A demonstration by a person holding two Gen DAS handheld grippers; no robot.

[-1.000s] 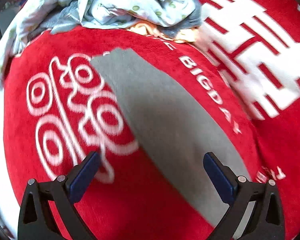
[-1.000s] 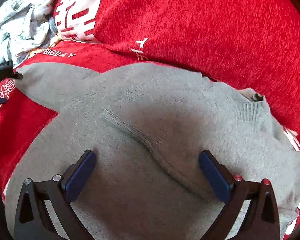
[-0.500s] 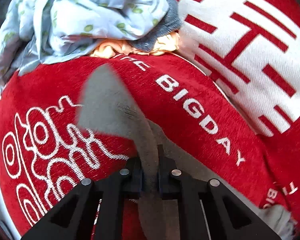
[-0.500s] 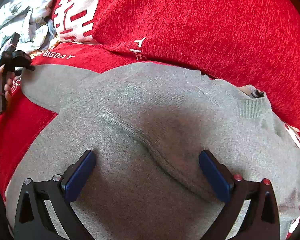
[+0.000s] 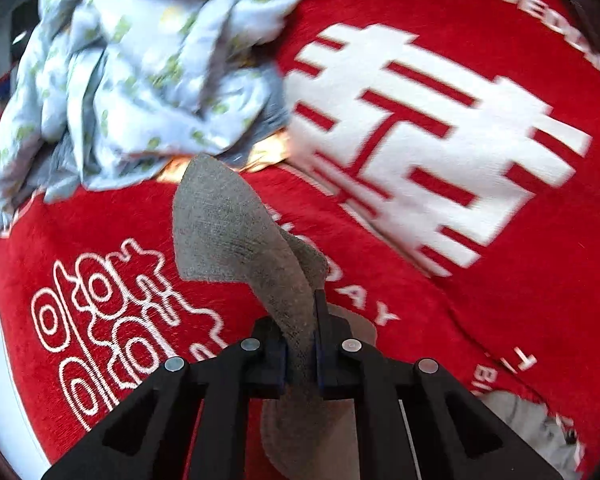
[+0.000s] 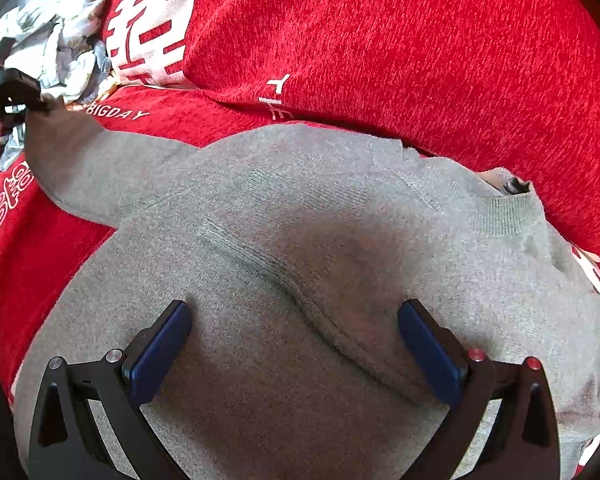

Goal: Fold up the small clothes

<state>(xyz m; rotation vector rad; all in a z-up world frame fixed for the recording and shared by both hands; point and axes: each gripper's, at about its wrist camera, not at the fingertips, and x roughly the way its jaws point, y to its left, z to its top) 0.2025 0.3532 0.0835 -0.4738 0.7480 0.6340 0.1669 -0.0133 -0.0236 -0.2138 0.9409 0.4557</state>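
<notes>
Over the red blanket, our left gripper pinches the grey sweater's sleeve tight; right gripper gapes wide, holding nothing, above its body.

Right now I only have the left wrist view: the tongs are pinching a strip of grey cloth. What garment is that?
Observer: A grey sweater; the left tongs hold the end of its sleeve.
Reviewer: Is the sweater spread out?
Observer: Yes, its body lies on the red blanket, collar to the right.
Reviewer: And the other tongs?
Observer: The right tongs are open over the sweater's body, gripping nothing.
</notes>
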